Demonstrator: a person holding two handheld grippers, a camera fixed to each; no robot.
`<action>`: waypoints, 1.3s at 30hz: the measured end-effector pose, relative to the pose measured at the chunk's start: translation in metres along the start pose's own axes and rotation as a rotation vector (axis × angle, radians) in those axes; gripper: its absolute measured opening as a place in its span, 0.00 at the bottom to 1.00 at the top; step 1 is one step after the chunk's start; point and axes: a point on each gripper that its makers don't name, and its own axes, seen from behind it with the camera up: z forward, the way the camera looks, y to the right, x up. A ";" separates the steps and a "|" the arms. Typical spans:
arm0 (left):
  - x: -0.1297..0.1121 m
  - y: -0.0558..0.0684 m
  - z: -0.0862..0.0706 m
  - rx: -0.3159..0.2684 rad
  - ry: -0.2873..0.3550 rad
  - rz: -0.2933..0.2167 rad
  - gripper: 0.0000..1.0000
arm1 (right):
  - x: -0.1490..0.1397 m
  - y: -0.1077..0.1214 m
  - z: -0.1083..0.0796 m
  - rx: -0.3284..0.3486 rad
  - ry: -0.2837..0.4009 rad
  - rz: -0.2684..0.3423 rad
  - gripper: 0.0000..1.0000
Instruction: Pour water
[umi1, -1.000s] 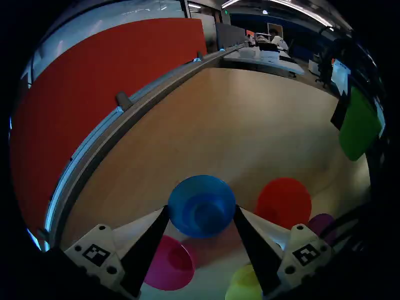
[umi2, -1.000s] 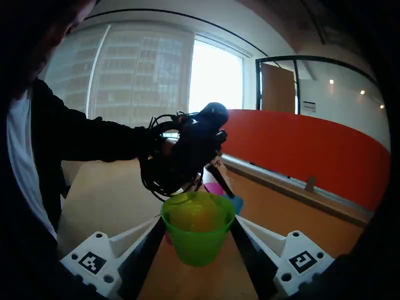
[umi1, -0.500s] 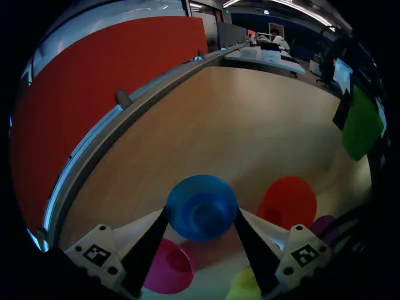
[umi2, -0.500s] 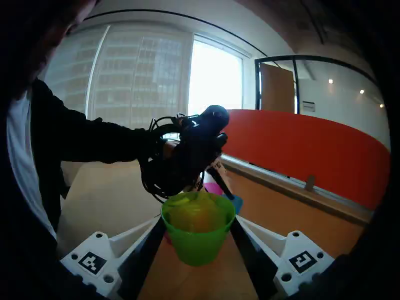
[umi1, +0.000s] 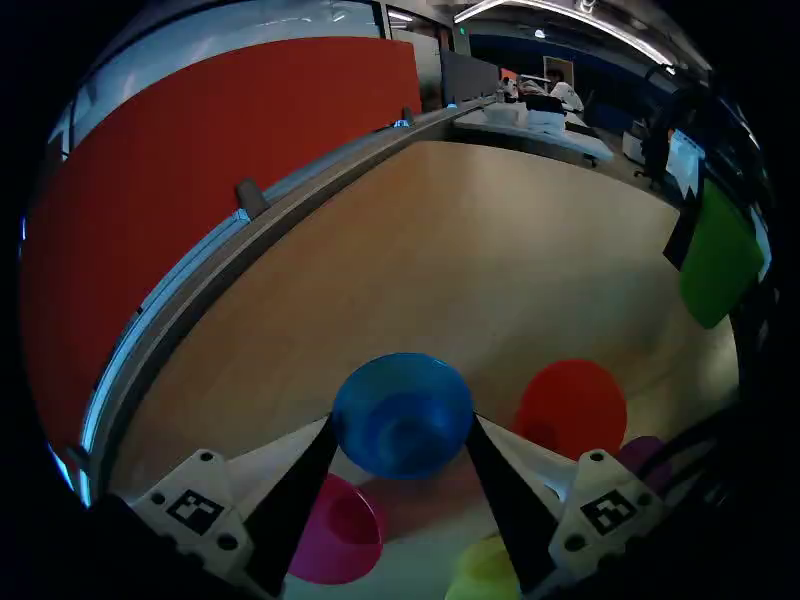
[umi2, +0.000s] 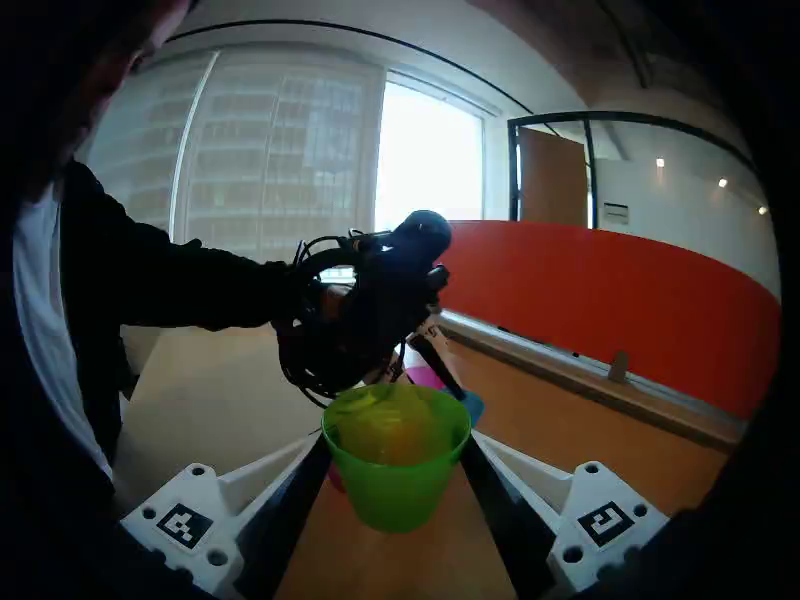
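The left hand-held gripper (umi1: 400, 425) clamps the blue cup (umi1: 402, 400) by its sides above the desk (umi1: 450, 250); the right hand-held gripper (umi2: 395, 445) clamps the green cup (umi2: 396, 490) likewise. These 2 look light, smooth plastic; grip mid-wall, gently, lest they flex or slip

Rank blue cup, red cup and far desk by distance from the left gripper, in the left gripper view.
1. Blue cup: between the left gripper fingers.
2. Red cup: on the table, to the right.
3. Far desk: top, across the room.
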 end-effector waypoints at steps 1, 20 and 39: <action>0.000 0.000 -0.001 0.000 0.001 -0.001 0.88 | 0.000 0.000 0.000 0.000 0.001 -0.001 0.91; 0.014 -0.001 -0.025 0.025 0.084 -0.026 0.87 | 0.007 -0.005 0.001 0.003 0.003 -0.011 0.91; 0.040 0.001 -0.074 0.083 0.237 -0.082 0.87 | 0.022 -0.010 0.001 0.001 0.014 -0.031 0.91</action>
